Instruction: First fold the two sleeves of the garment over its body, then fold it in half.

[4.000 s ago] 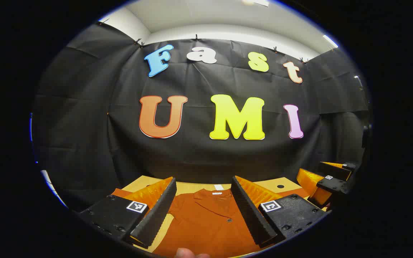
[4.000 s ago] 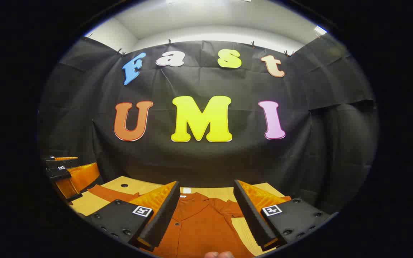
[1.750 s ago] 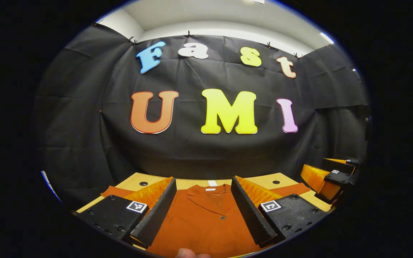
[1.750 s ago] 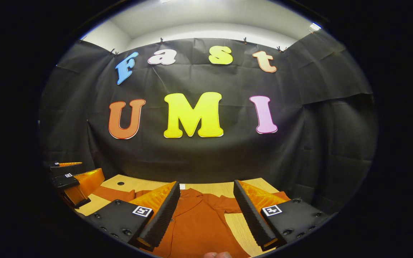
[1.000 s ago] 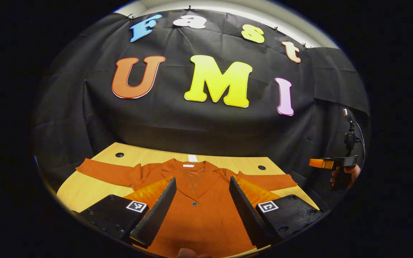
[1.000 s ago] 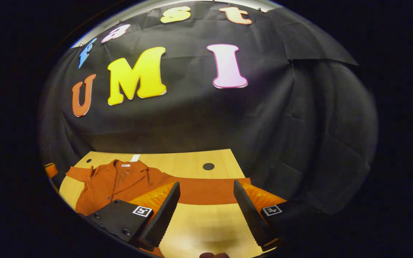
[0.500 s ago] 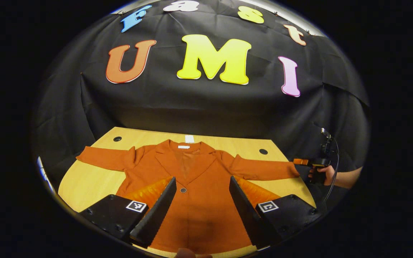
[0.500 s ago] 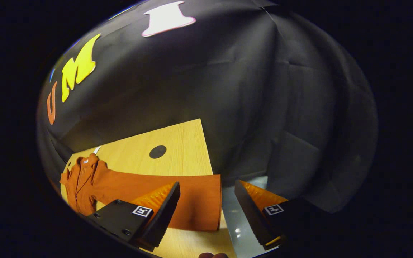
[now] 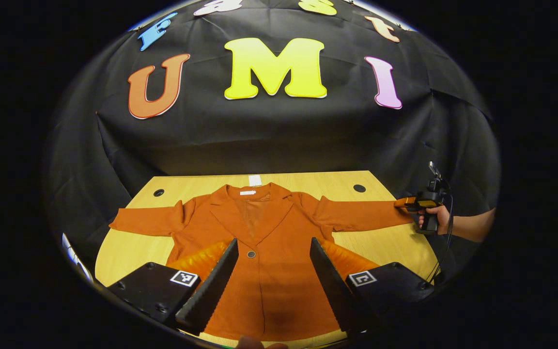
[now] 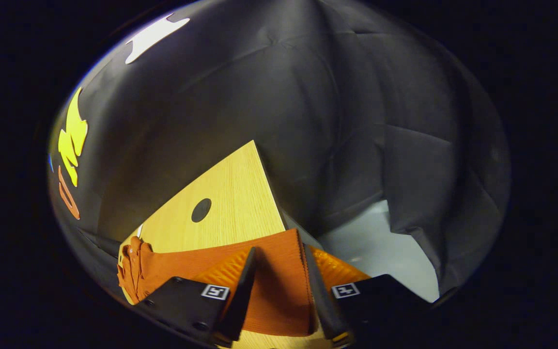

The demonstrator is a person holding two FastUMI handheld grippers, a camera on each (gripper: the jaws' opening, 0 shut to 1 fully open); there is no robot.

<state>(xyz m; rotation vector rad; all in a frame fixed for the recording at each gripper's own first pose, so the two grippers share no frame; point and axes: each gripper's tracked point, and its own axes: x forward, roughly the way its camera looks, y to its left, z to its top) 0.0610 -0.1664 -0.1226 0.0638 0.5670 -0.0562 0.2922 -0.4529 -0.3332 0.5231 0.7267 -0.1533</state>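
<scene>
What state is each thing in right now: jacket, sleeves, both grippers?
jacket: flat on the table, front up, unfolded.
left sleeve: spread out sideways, not folded.
right sleeve: spread out, cuff between the right gripper fingers.
right gripper: closing around the cuff; grip cannot be confirmed.
left gripper: open above the jacket body.

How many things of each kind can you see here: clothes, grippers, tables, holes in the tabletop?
Garment: 1
Grippers: 2, the left gripper and the right gripper
Table: 1
Round holes in the tabletop: 2
Total: 6
</scene>
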